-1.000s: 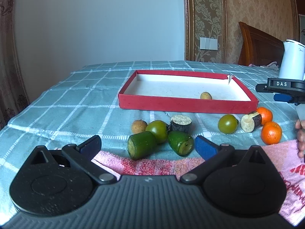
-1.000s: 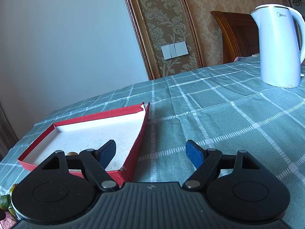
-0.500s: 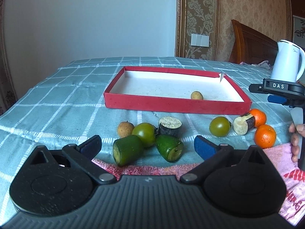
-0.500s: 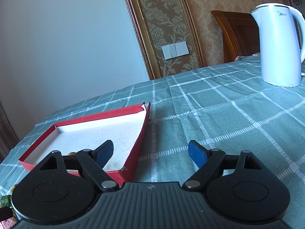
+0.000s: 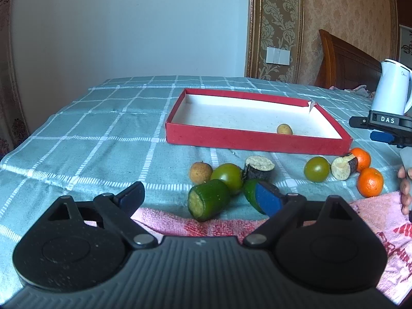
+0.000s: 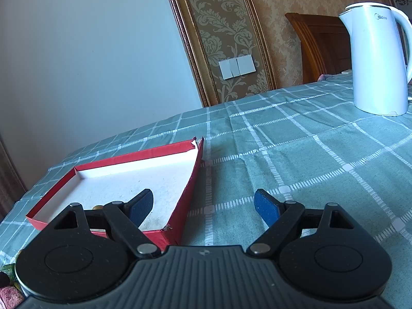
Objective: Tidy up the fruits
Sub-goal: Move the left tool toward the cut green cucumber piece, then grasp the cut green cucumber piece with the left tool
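In the left wrist view, loose fruit lies in front of a red box (image 5: 257,140) that holds one small yellow fruit (image 5: 284,129). My left gripper (image 5: 199,198) hangs low over a green cucumber piece (image 5: 208,203). Its jaws are closing, the piece shows between them, and the pads do not touch it. Its right fingertip covers part of a second green piece (image 5: 251,194). Behind these lie a brown fruit (image 5: 200,172), a green tomato (image 5: 229,176) and an eggplant piece (image 5: 258,168). My right gripper (image 6: 203,206) stands open and empty over the red box's (image 6: 190,180) near corner.
To the right lie another green tomato (image 5: 316,169), an eggplant piece (image 5: 343,166) and two oranges (image 5: 370,182). A pink towel (image 5: 373,211) covers the near table edge. A white kettle (image 6: 376,61) stands at the back right. A person's fingers (image 5: 405,188) show at the right edge.
The left jaws have narrowed, and the right fingertip now overlaps the second green piece. The right jaws have widened slightly. No fruit has moved.
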`<state>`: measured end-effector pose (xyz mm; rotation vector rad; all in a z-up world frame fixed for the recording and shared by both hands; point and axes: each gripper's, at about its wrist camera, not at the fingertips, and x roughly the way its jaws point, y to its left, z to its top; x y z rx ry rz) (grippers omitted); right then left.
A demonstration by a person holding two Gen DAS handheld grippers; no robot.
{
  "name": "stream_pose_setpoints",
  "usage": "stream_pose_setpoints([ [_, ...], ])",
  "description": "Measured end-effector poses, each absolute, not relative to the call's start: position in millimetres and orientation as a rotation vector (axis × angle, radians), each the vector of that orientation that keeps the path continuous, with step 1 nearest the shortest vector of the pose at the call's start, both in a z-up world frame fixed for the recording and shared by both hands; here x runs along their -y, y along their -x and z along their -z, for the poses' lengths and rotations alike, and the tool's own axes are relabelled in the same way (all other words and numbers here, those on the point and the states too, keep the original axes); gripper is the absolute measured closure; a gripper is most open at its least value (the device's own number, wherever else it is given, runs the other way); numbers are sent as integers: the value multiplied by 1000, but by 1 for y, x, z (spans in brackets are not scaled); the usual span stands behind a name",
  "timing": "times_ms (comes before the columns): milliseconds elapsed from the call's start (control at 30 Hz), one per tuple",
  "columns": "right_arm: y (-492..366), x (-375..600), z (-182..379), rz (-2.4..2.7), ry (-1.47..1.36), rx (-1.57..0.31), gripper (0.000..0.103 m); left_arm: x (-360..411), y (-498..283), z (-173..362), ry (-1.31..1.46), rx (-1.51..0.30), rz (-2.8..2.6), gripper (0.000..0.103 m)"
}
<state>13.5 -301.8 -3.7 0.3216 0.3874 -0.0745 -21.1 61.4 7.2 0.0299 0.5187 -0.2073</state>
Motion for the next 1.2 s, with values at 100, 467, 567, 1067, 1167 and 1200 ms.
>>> stream_pose_setpoints([
  [100, -14, 302, 4, 74, -325, -388, 17, -61, 15, -4, -31, -540, 210, 11],
  [467, -14, 305, 5, 72, -332, -391, 17, -60, 13, -2, -5, -530, 258, 12],
  [567, -14, 305, 5, 70, -332, -392, 17, -65, 18, 1, 4, -529, 250, 12],
  [1067, -15, 304, 6, 71, -336, -394, 17, -64, 2, 7, 26, -581, 198, 23],
  [1167, -15, 304, 6, 71, -338, -394, 17, -63, 1, 7, 38, -592, 222, 38],
  [1200, -15, 305, 7, 70, -338, -395, 17, -61, 2, 7, 30, -594, 227, 42],
])
